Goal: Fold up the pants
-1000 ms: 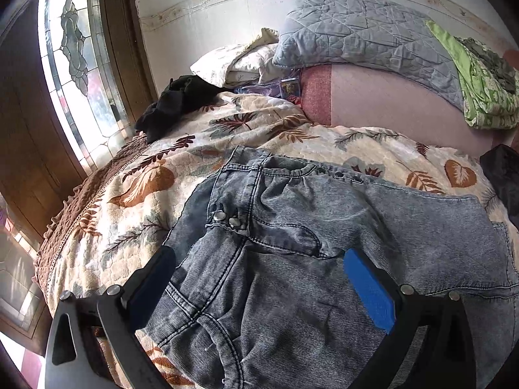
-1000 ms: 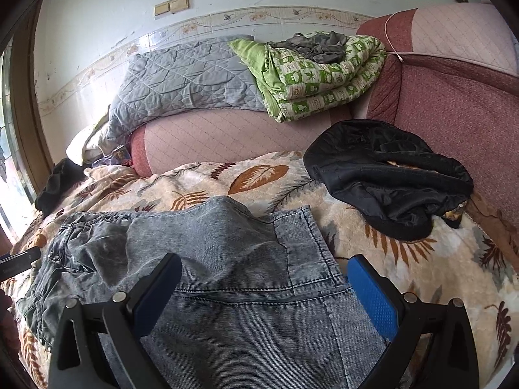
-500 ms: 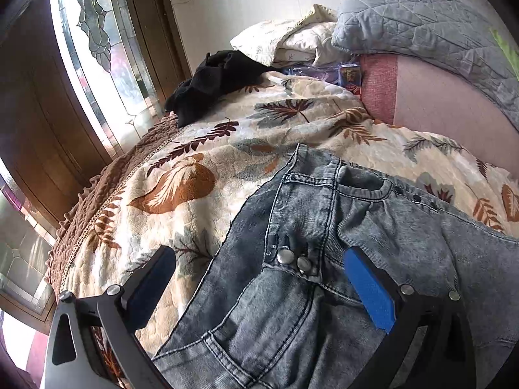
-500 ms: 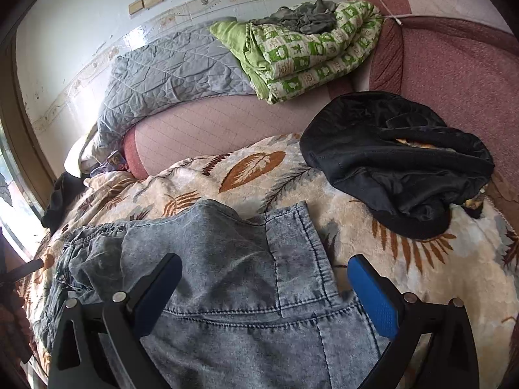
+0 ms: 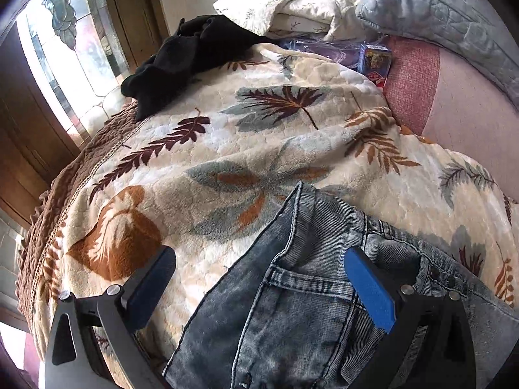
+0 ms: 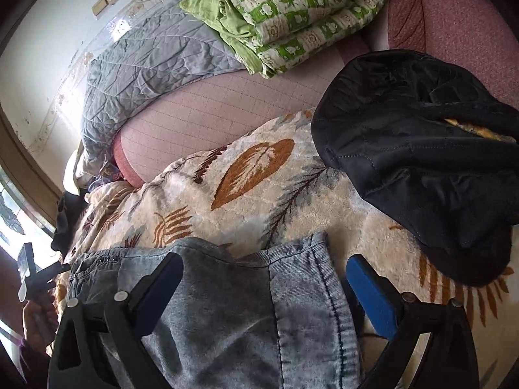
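- Two hand-held grippers in view, both with jaws spread wide and nothing between the pads.
- Left hand-held gripper (image 5: 259, 278) sits low over the waistband corner of the pants (image 5: 311, 308); its right blue finger is over the denim, its left finger over the leaf-print blanket (image 5: 227, 149).
- Right hand-held gripper (image 6: 264, 278) straddles the hem end of the pants (image 6: 246, 308).
- Pants lie flat on the blanket, towards its near edge.
- Black jacket (image 6: 421, 149) on the blanket's right side, apart from the hem.
- Black cloth (image 5: 175, 61) at the blanket's far left corner, near the white pillow (image 5: 292, 9).
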